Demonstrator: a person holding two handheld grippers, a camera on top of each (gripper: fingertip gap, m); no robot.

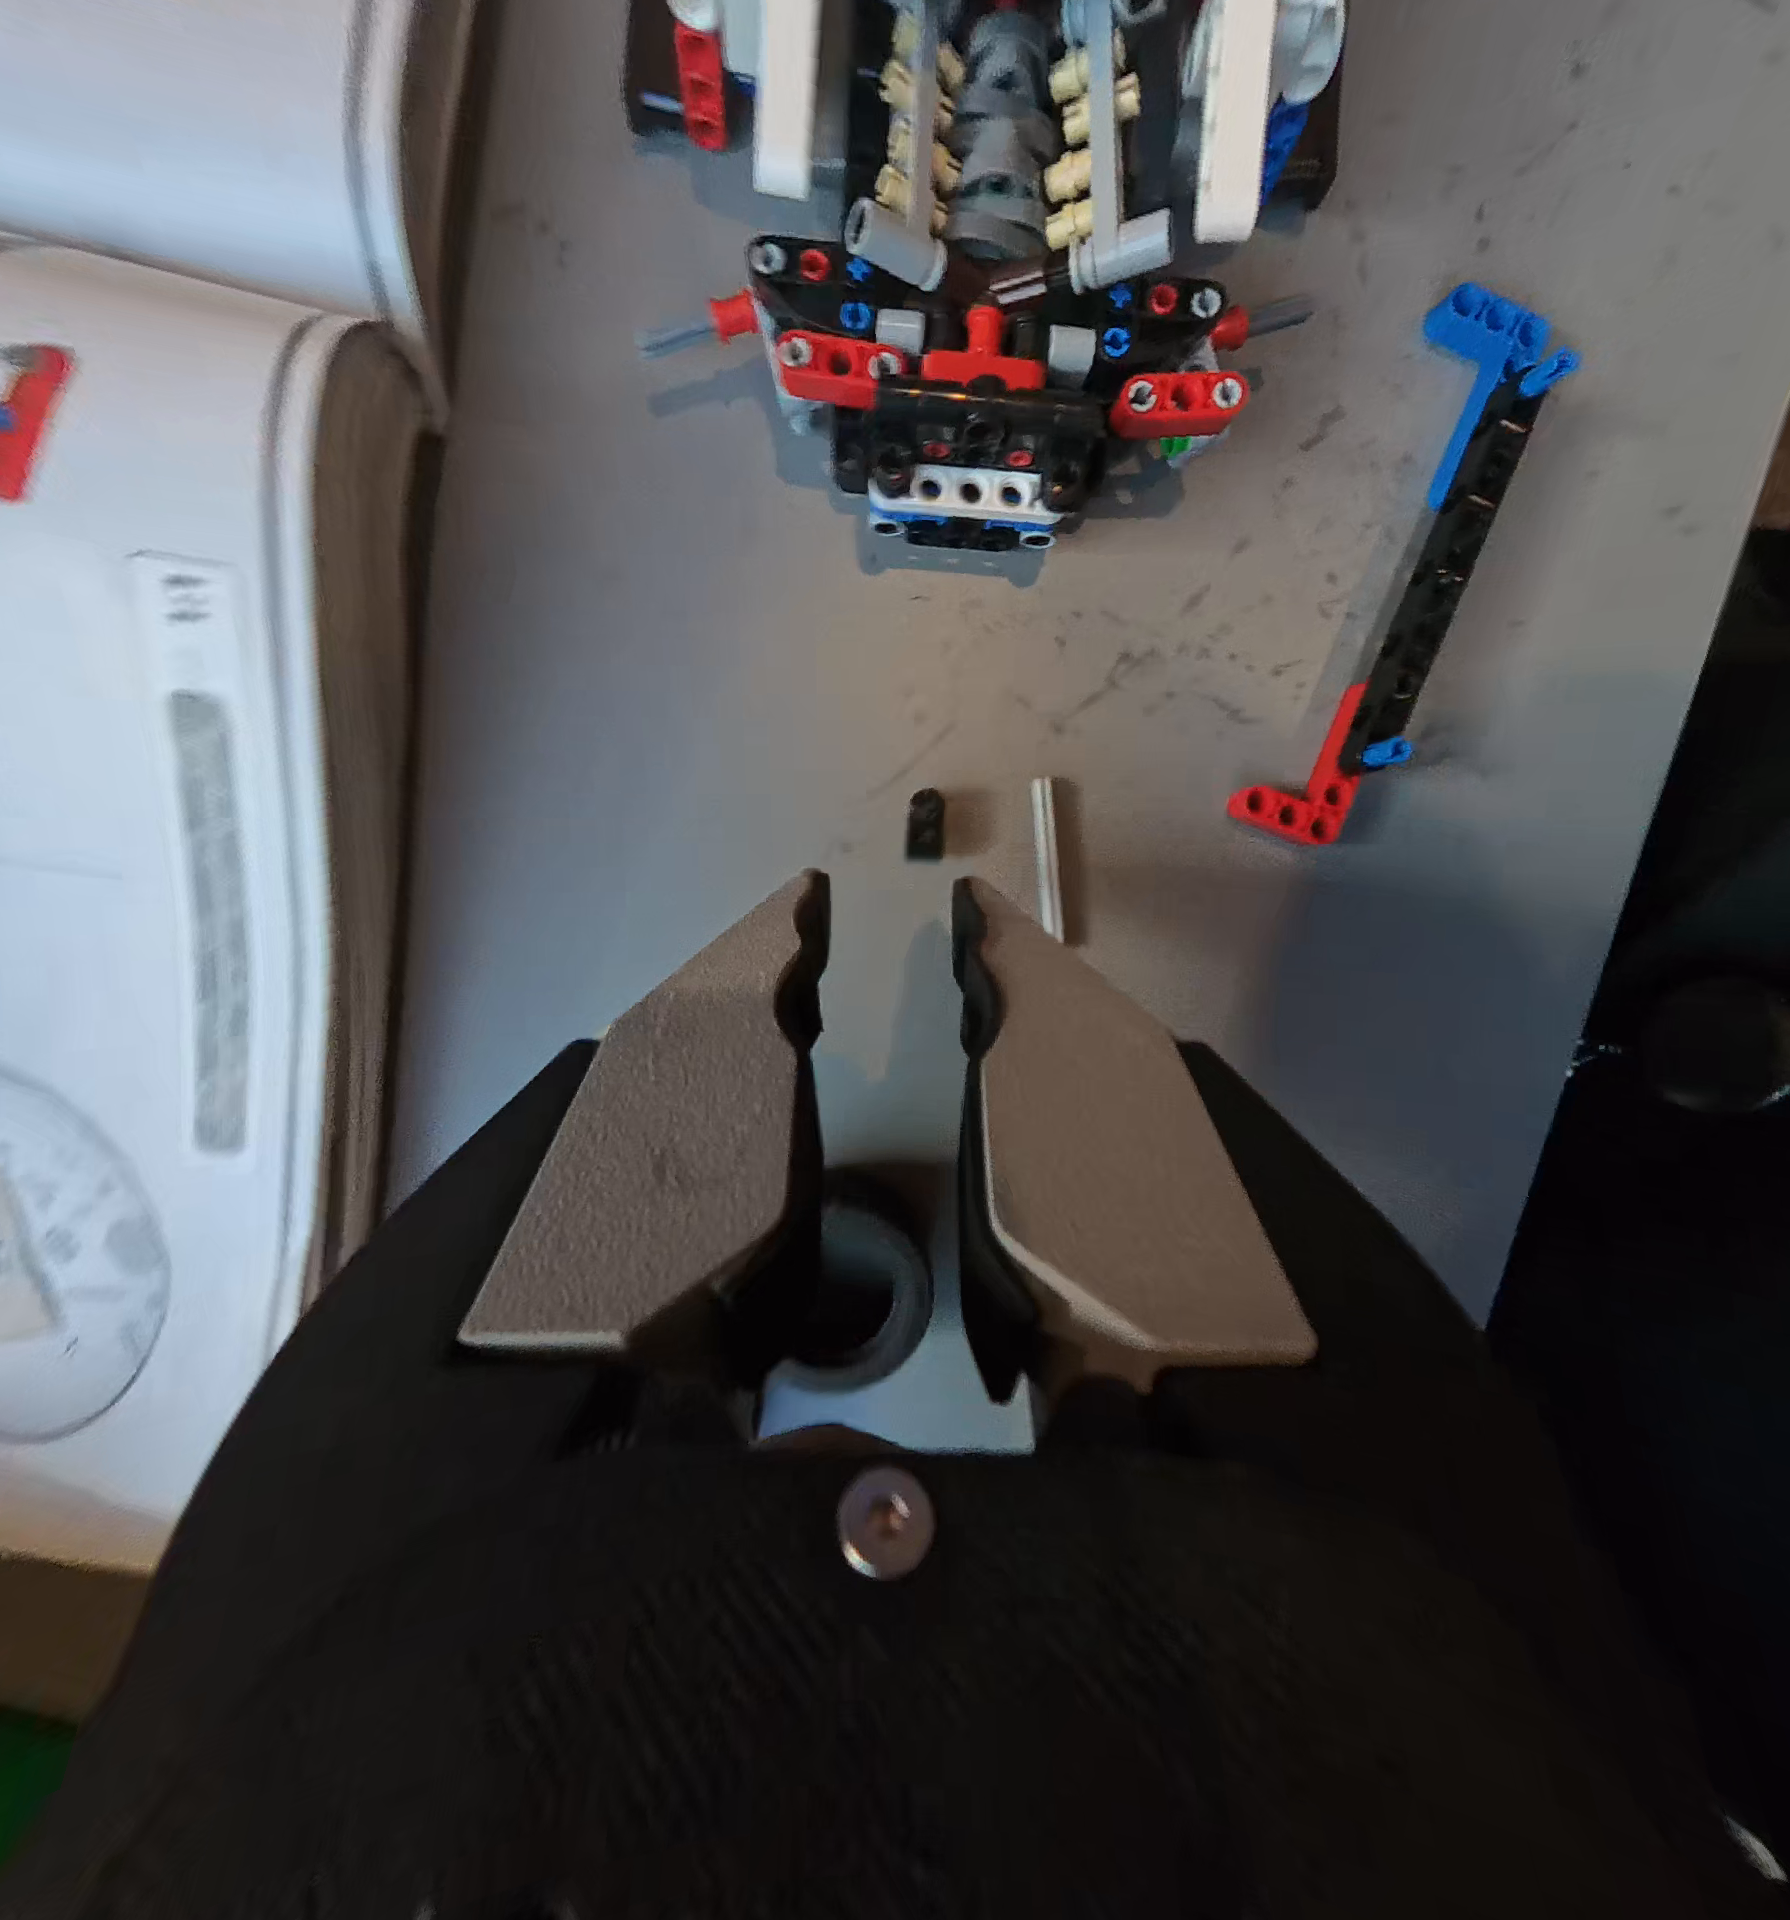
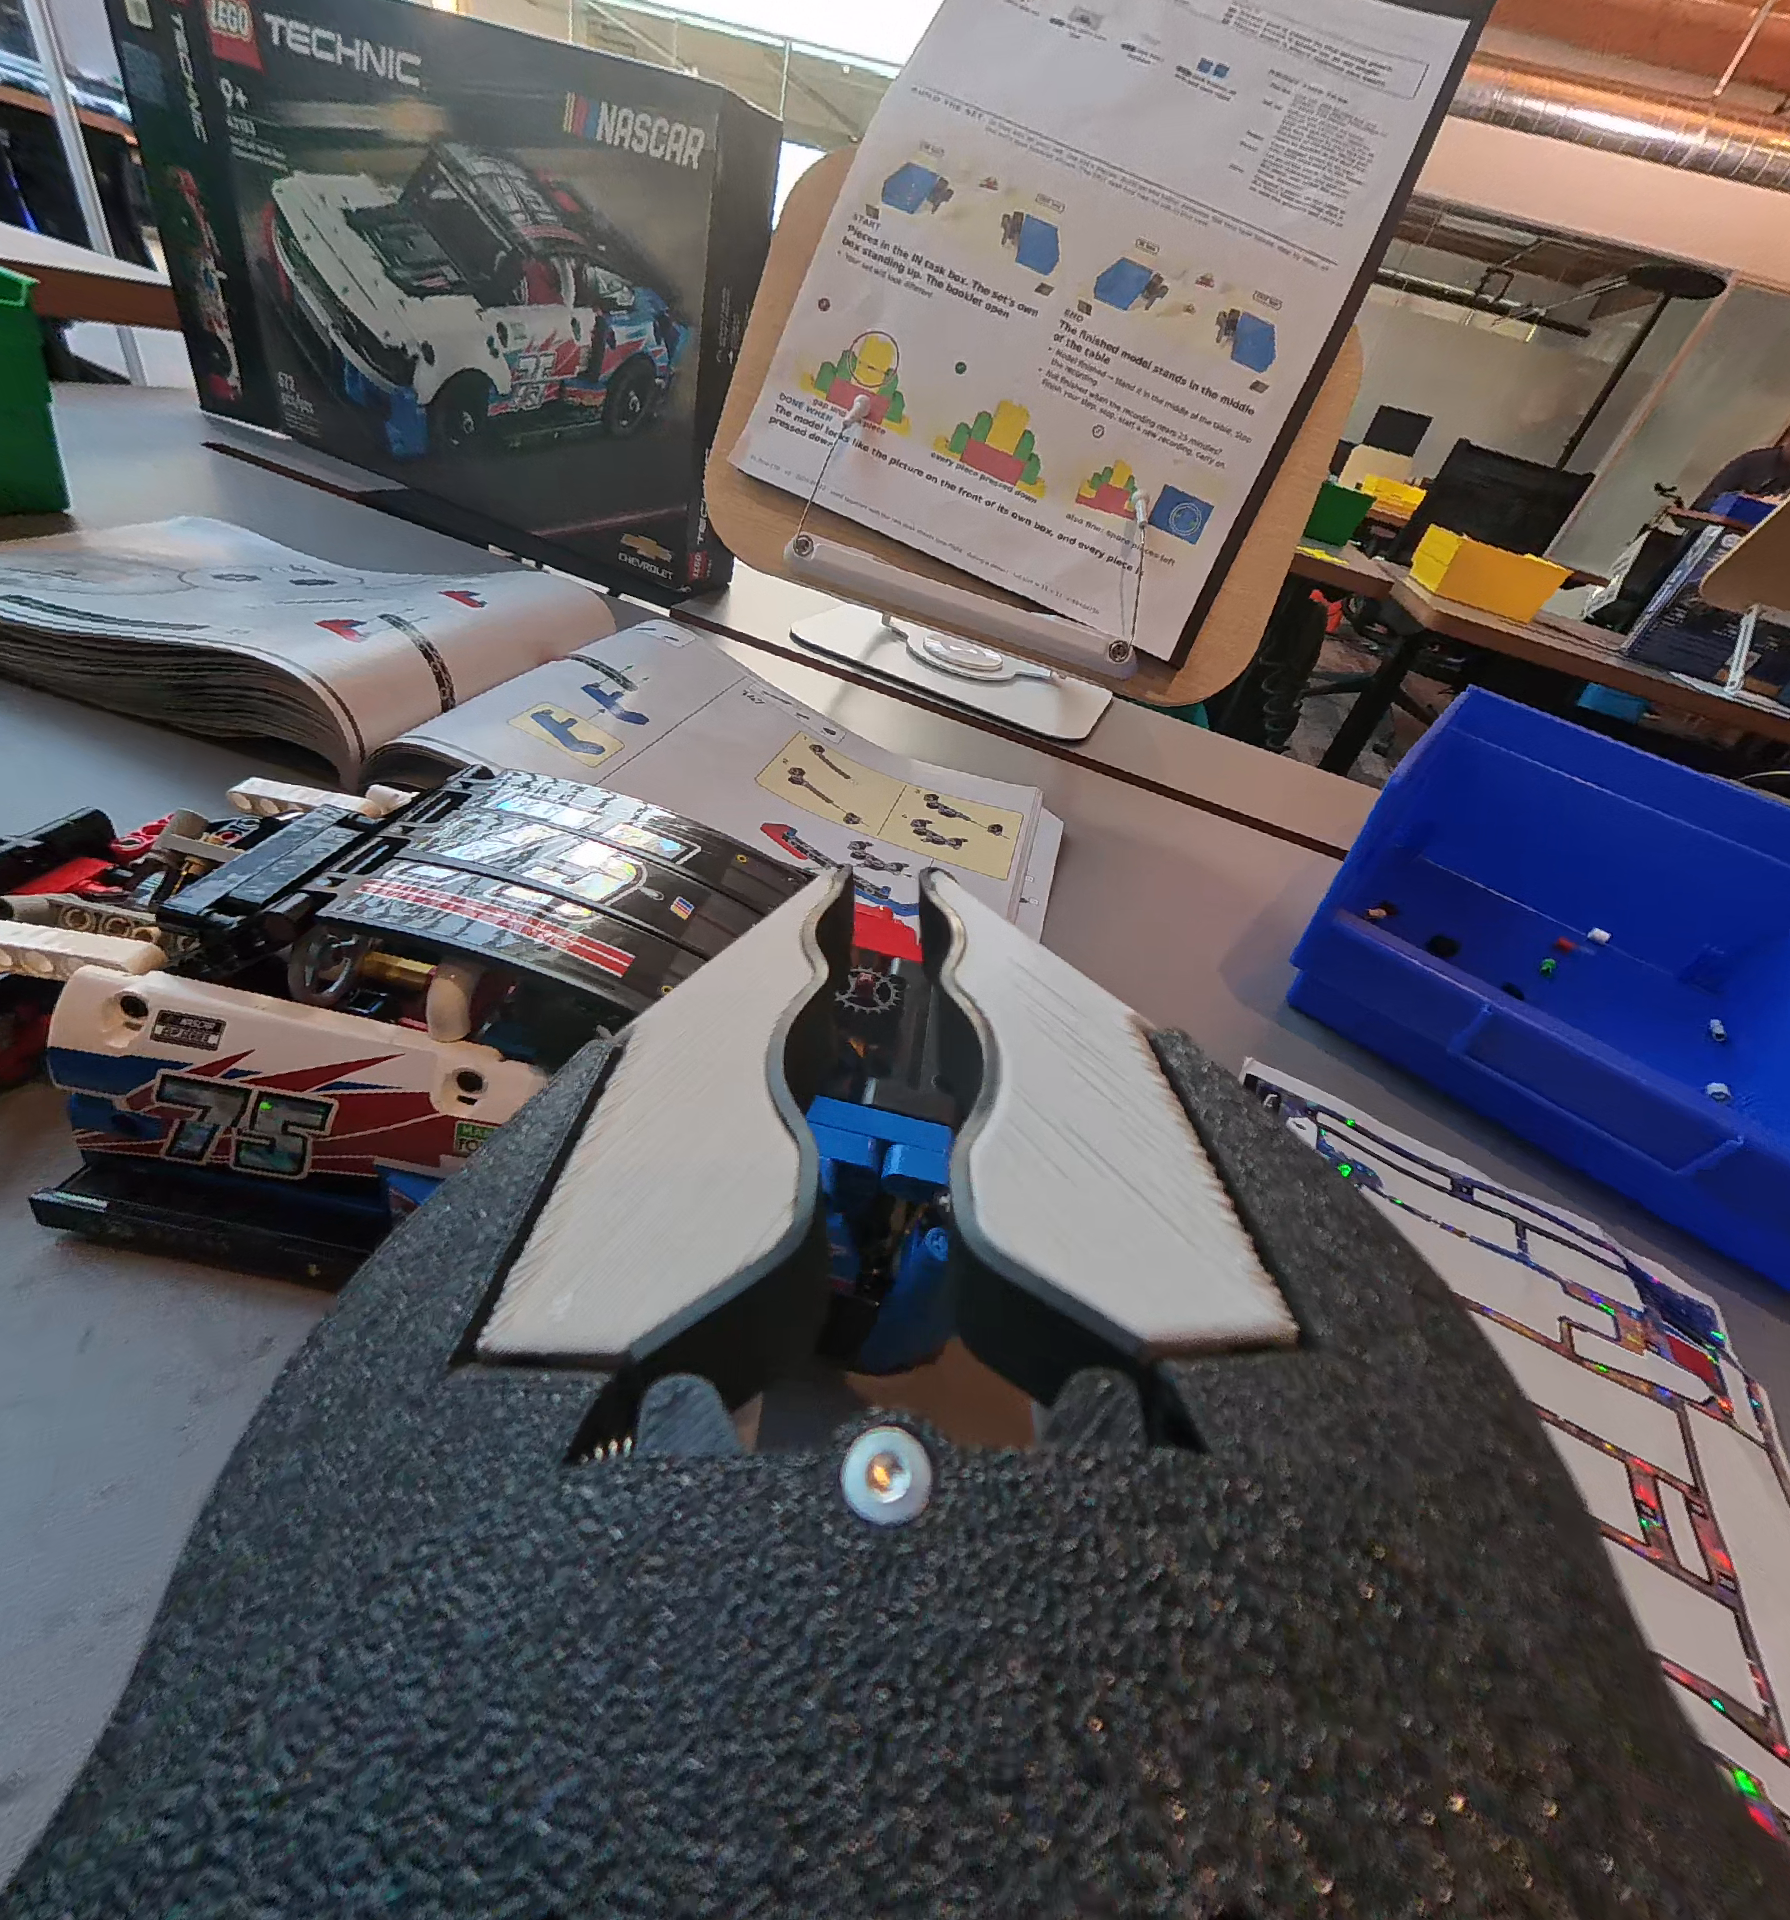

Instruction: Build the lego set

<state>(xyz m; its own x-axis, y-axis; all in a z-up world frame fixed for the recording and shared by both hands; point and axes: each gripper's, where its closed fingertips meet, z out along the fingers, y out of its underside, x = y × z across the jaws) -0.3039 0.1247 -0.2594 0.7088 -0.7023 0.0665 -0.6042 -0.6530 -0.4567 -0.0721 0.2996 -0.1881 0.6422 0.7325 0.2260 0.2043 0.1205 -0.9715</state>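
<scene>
The partly built Lego car lies on the grey table, nose toward my left gripper. That gripper is open and empty, just short of a small black piece and a thin pale axle. A blue, black and red beam sub-assembly lies to the right. In the right wrist view the car lies on its side at the left. My right gripper is closed around blue and black parts at the car's end.
The open instruction booklet lies left of the car and also shows in the right wrist view. A blue bin with a few small pieces stands right, a sticker sheet before it. The set box and a paper stand are behind. The thin pale axle lies around 4 centimeters away from my left fingertips.
</scene>
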